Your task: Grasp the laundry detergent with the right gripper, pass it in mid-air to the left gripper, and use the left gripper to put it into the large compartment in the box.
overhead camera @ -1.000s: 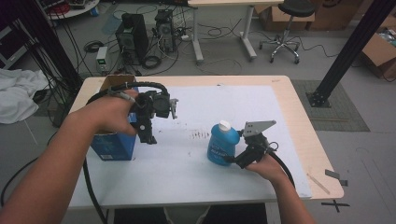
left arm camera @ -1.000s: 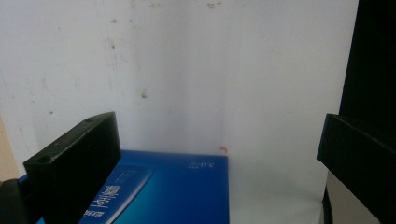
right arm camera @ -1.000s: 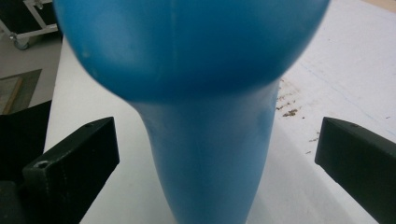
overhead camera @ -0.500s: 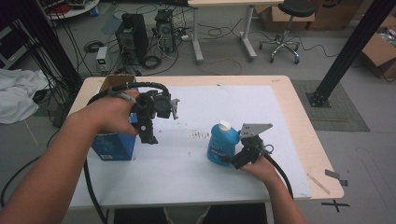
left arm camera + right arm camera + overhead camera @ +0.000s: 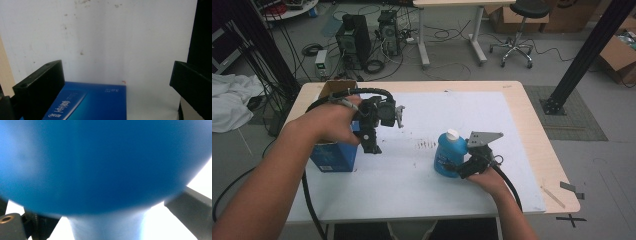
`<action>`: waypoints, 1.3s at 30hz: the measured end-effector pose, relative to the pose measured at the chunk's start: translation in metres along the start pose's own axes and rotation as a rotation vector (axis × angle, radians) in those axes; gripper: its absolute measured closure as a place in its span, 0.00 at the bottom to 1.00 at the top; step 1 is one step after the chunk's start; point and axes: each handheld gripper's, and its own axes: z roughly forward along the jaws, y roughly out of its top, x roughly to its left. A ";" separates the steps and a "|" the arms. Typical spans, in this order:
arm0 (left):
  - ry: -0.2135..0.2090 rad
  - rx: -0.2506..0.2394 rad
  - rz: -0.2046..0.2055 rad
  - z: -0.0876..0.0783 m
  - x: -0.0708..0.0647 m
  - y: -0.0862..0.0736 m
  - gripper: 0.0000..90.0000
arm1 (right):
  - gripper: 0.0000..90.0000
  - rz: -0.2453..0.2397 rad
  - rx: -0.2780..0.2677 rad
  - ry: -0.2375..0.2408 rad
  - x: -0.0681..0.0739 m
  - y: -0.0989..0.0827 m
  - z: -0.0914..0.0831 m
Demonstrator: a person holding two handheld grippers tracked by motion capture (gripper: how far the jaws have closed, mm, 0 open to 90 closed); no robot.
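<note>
My right gripper (image 5: pixel 460 169) has its fingers around the blue bottle (image 5: pixel 450 152); clamped or not, I cannot tell. It could tip. Left gripper (image 5: pixel 368 142) fingers spread apart over the blue box (image 5: pixel 332 156).

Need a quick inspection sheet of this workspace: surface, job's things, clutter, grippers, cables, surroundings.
Surface: wooden table under a white sheet, with brown specks mid-sheet.
Job's things: blue bottle with white cap, upright; blue box near the left edge.
Clutter: open cardboard box behind the blue box; tape scraps at the table's right corner.
Grippers: left gripper open, raised over the blue box's near side; right gripper at the bottle's base, jaws either side, grip cannot be told.
Cables: black cable trails off the front edge from the left gripper.
Surroundings: computer towers, stool, cardboard boxes, floor wiring.
</note>
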 end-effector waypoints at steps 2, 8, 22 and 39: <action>0.000 0.001 -0.001 0.000 0.000 0.000 0.00 | 0.07 -0.002 -0.001 0.002 0.000 0.000 0.000; 0.001 0.005 -0.001 0.000 0.000 0.000 0.00 | 0.09 -0.004 -0.004 0.007 0.001 -0.001 0.001; 0.007 0.005 -0.003 0.001 0.000 0.000 0.00 | 0.18 -0.003 -0.013 0.013 0.001 -0.004 0.001; -0.001 0.011 0.000 0.003 -0.001 0.002 0.00 | 0.28 -0.015 -0.033 0.013 0.002 -0.005 -0.001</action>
